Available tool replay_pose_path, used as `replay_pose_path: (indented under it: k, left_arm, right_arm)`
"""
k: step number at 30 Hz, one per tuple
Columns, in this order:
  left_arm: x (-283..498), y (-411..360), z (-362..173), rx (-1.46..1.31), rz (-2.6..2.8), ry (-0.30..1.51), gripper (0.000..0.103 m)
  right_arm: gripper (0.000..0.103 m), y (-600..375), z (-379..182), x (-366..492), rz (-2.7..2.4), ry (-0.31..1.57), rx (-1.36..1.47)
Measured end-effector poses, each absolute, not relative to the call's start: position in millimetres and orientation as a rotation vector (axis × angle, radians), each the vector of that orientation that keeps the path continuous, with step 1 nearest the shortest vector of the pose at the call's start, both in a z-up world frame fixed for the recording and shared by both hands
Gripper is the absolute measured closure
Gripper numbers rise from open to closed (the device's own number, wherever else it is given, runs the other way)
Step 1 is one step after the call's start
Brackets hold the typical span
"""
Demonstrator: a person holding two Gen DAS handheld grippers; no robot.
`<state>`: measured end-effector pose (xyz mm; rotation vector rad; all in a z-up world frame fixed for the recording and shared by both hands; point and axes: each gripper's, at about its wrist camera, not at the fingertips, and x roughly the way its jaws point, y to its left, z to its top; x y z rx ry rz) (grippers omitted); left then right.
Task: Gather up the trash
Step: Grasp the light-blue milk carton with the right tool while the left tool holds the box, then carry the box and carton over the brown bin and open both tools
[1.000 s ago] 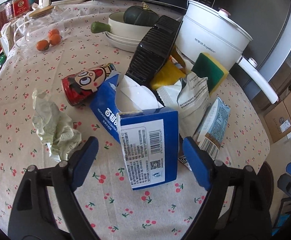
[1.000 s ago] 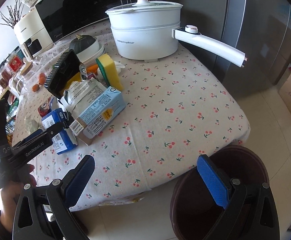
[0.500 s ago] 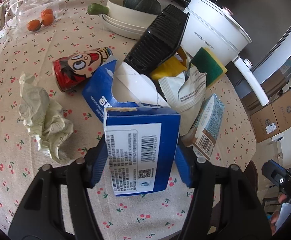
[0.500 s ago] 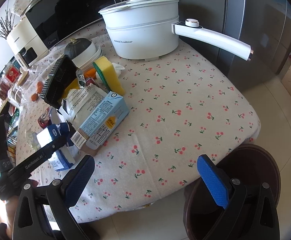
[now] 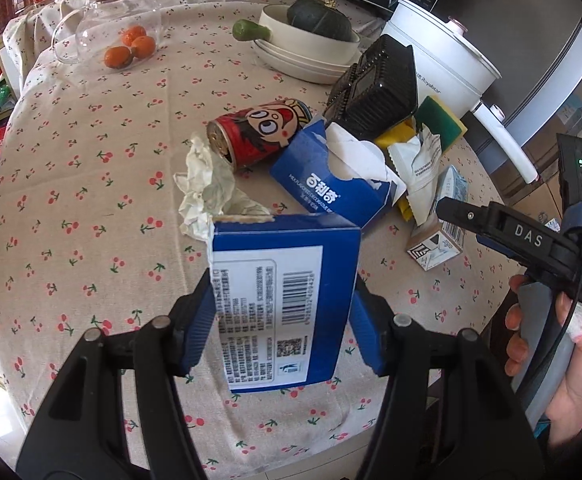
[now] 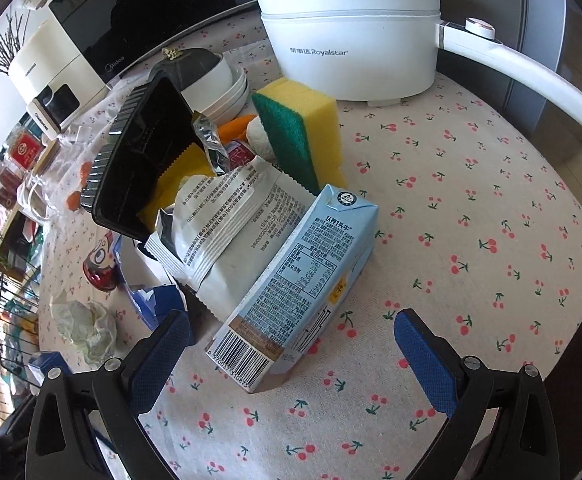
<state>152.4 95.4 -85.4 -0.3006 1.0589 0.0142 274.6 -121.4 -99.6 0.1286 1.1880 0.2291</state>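
Closing from a wide-open stance a second ago, the left gripper [image 5: 281,320] now has its blue pads pressed against both sides of the torn blue cardboard box with the white barcode label [image 5: 281,300], which looks lifted off the cherry-print tablecloth [image 5: 71,184], nearer the table's edge than before. Behind it lie the crumpled pale tissue [image 5: 211,192], the red cartoon drink can on its side [image 5: 257,136] and a second, ripped-open blue carton [image 5: 331,188], all apparently untouched. So one piece of trash seems secured and ready to carry to a bin. From the right wrist, the right gripper [image 6: 291,344] has swung away from the brown bin at the table's edge and in toward the heap; its jaws stand wide apart, holding nothing, on either side of the light-blue milk carton lying on its side [image 6: 303,292], not touching it. That carton, leaning on the white crinkled snack bag [image 6: 227,224], is likely the next pickup.
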Motion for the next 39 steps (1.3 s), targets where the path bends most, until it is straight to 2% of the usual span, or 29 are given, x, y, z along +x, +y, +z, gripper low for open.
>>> replay_pose_path:
  k: [9,16,18,20,21,22,23,31,39]
  left_arm:
    - [152.8,94.7,-81.2,-0.283,-0.014,1.056,0.04]
    - [151.5,89.8,-82.1,-0.28,-0.032,1.061,0.04]
    - [151.1,89.8,-83.3,-0.279,-0.031,1.067,0.04]
    - [150.9,89.7,-84.1,-0.281,-0.03,1.072,0.04]
    - [150.9,89.7,-84.1,-0.282,-0.03,1.072,0.04]
    - [150.8,89.2,-83.9,-0.281,-0.031,1.072,0.04]
    - [150.7,88.5,-83.5,-0.278,-0.033,1.071,0.04]
    - [150.3,68.7,-75.7,-0.262,-0.084,1.057,0.04]
    - [146.9,15.6,-59.4,-0.241,-0.195,1.027,0.04]
  right_arm:
    - [0.0,-176.8,-83.1,268.1,0.096,1.156,0.089]
    - [0.002,-161.9,-78.6,270.0,0.159,1.129,0.085]
    - [0.01,-149.7,-89.6,272.9,0.183,1.157,0.082]
    - [0.036,-145.0,-100.8,275.2,0.176,1.183,0.067]
    - [0.043,-145.0,-105.8,276.0,0.181,1.196,0.07]
    - [0.059,-145.7,-108.6,276.4,0.188,1.207,0.08]
    - [0.064,-147.4,-108.5,276.3,0.189,1.21,0.088]
    - [0.066,-172.9,-67.1,258.7,0.219,1.131,0.083]
    - [0.066,-236.7,-37.0,220.5,0.192,1.103,0.112]
